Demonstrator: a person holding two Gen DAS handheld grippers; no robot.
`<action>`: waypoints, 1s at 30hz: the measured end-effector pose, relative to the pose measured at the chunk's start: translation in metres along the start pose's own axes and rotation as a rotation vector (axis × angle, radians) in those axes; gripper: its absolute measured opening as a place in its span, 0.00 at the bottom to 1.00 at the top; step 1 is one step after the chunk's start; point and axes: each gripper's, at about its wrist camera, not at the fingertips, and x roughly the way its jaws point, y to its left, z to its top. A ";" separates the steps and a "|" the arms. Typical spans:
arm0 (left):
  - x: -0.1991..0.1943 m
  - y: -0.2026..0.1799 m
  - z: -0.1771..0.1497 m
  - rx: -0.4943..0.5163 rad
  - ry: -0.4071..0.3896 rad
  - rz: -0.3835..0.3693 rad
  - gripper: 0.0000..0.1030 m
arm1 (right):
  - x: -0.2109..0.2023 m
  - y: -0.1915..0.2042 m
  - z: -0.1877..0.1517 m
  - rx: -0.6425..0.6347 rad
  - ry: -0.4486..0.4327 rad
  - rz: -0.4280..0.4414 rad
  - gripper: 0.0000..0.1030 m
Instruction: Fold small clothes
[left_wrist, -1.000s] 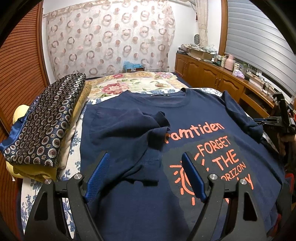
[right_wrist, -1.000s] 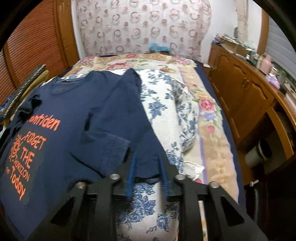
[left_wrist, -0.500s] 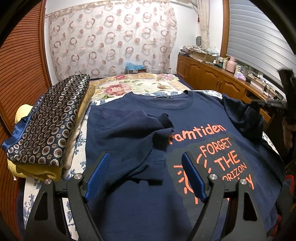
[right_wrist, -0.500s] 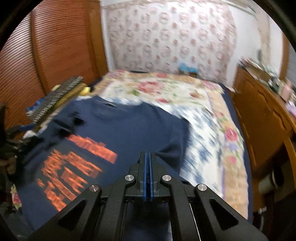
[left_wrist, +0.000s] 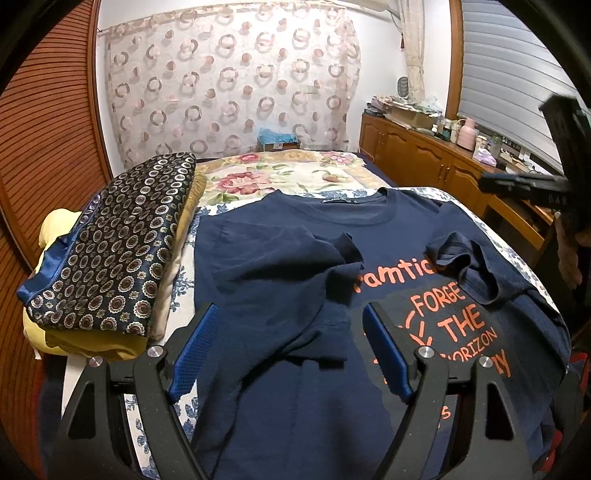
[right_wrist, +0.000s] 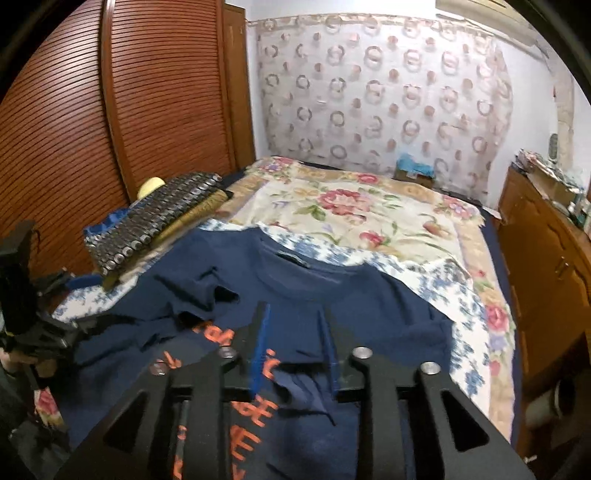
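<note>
A navy T-shirt (left_wrist: 280, 295) lies face up on the bed (left_wrist: 295, 177), both sleeves folded inward over its orange print. The left gripper (left_wrist: 291, 343) hovers above its near half, fingers spread wide and empty. The right gripper (right_wrist: 295, 343) has just been opening, nothing pinched between its fingers, the right sleeve lying loose below. Folded patterned fabric (left_wrist: 114, 251) sits at the left.

Home bedroom: bed (right_wrist: 369, 206), wooden dresser (left_wrist: 417, 162)
</note>
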 end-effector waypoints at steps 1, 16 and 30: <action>0.001 0.000 0.001 0.001 0.001 0.001 0.79 | 0.000 -0.005 -0.006 0.005 0.011 -0.014 0.31; 0.027 0.030 0.032 0.020 0.030 -0.005 0.76 | 0.030 -0.047 -0.037 0.090 0.110 -0.127 0.36; 0.102 0.053 0.090 0.053 0.131 0.091 0.66 | 0.072 -0.080 -0.019 0.110 0.142 -0.127 0.44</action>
